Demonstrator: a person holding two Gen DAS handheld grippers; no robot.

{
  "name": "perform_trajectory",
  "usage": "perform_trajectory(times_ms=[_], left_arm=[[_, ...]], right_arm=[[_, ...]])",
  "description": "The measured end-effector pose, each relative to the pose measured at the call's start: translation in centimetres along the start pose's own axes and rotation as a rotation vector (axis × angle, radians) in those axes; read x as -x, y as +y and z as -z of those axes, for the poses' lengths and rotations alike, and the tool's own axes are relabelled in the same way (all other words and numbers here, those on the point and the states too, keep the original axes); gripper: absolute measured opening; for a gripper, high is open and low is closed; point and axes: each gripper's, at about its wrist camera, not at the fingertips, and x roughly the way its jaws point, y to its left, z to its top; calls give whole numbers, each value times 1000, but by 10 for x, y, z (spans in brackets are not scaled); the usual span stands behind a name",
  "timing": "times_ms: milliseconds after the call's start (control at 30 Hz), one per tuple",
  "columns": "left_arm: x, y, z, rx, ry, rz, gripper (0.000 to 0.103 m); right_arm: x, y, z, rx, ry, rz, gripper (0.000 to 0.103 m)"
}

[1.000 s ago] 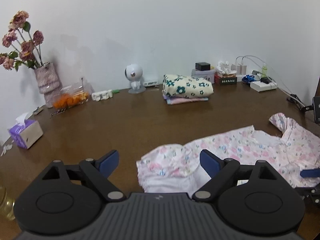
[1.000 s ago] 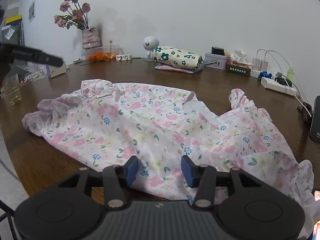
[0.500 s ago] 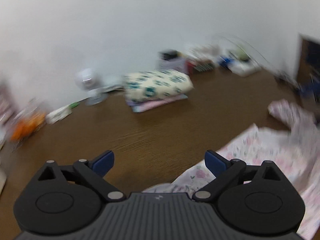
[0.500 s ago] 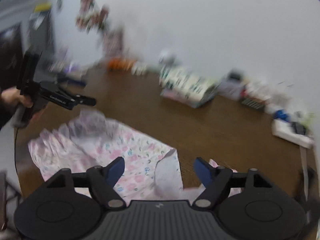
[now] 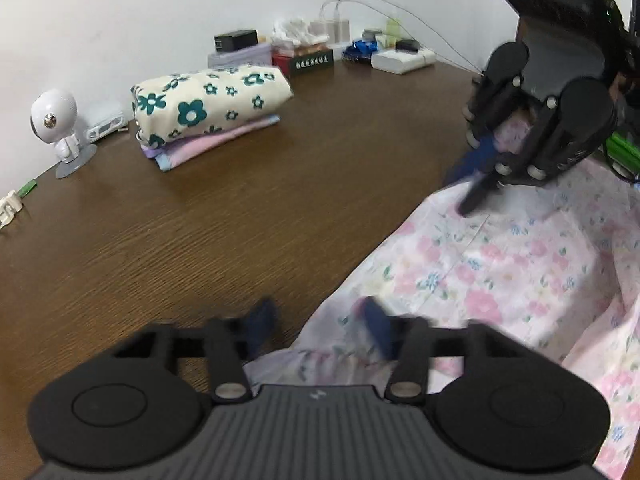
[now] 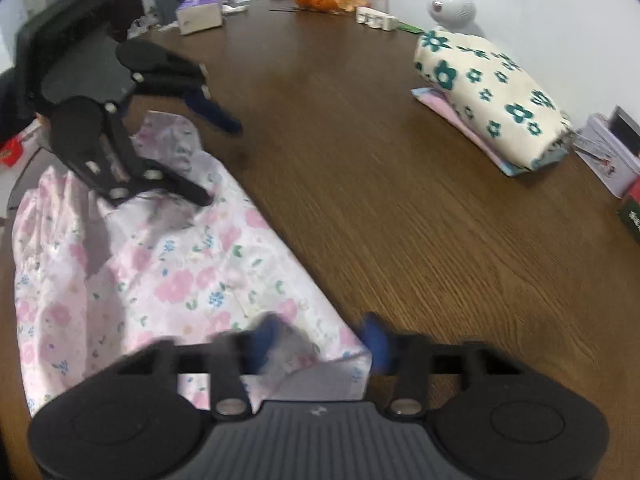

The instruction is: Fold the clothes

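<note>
The pink floral garment (image 5: 500, 264) lies spread on the brown wooden surface (image 5: 200, 240), and both grippers sit at its far edge — the left gripper (image 5: 320, 326) with its jaws parted around the near-left corner of the cloth, the right gripper (image 6: 320, 336) likewise parted with a fold of cloth bunched between its blue fingers. Motion blur makes it hard to say whether either pad actually presses the fabric. Farther back on the surface rests a stack of folded clothes (image 5: 208, 108) — a cream, green-flowered piece on top.
</note>
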Motion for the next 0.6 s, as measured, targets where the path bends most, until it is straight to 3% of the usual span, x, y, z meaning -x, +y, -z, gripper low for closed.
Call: perform_trajectory(times_ms=[33, 167, 333, 400, 500, 567, 600], left_arm=[[2, -5, -1, -6, -1, -32, 1], [38, -39, 9, -81, -81, -97, 1], [100, -91, 35, -124, -185, -130, 1], [108, -113, 50, -136, -145, -114, 1], [102, -123, 66, -126, -70, -95, 4], [97, -120, 72, -106, -35, -109, 5], [95, -118, 74, -91, -20, -116, 7]], right_arm=[[6, 4, 1, 18, -10, 10, 1], [37, 25, 10, 106, -76, 57, 1], [94, 91, 55, 344, -211, 122, 1], [94, 125, 78, 462, -170, 206, 1], [86, 156, 104, 555, -76, 152, 2], [87, 162, 109, 543, -20, 108, 7], [94, 159, 106, 510, -37, 78, 7]])
